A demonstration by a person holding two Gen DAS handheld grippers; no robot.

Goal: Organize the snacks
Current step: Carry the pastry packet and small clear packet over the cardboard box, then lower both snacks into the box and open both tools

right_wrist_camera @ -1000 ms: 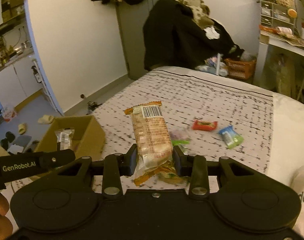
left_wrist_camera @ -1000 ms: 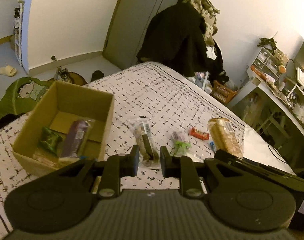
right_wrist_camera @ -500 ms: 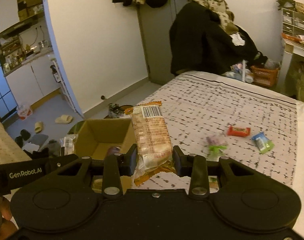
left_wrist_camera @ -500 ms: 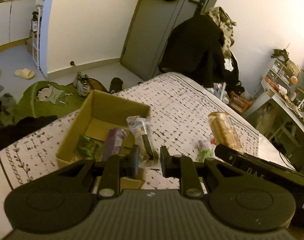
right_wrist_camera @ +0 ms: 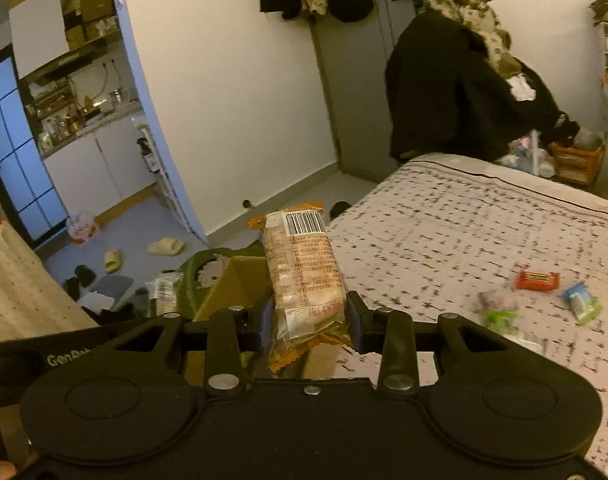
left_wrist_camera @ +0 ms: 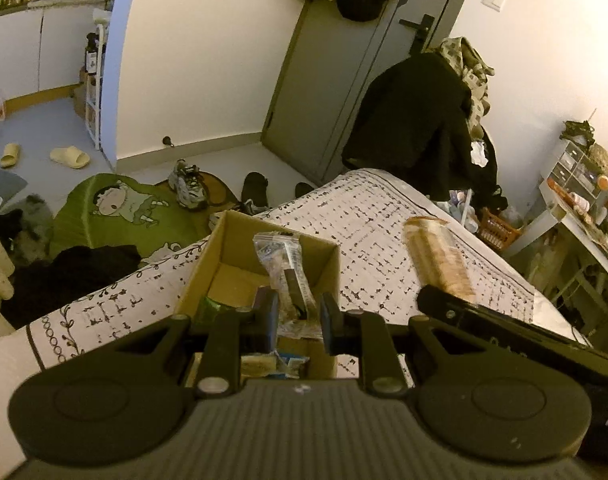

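From my left wrist camera, my left gripper is clamped narrow on a clear snack bag whose long axis runs up toward 12 o'clock, away from me. The cardboard box sits right under and beyond the fingertips, opening from 10 to 12 o'clock, with a green packet already inside. So the drop is almost straight down. At 2 o'clock I see my other gripper's biscuit pack, near but apart from the box.

From my right wrist camera, my right gripper is closed on that biscuit pack, standing upright toward 12 o'clock. The box lies at 10 o'clock, just beside the pack; blur makes its rim hard to place. Loose snacks, among them a red bar, lie on the bed at 3 o'clock. I judge my left hand nearer the box.
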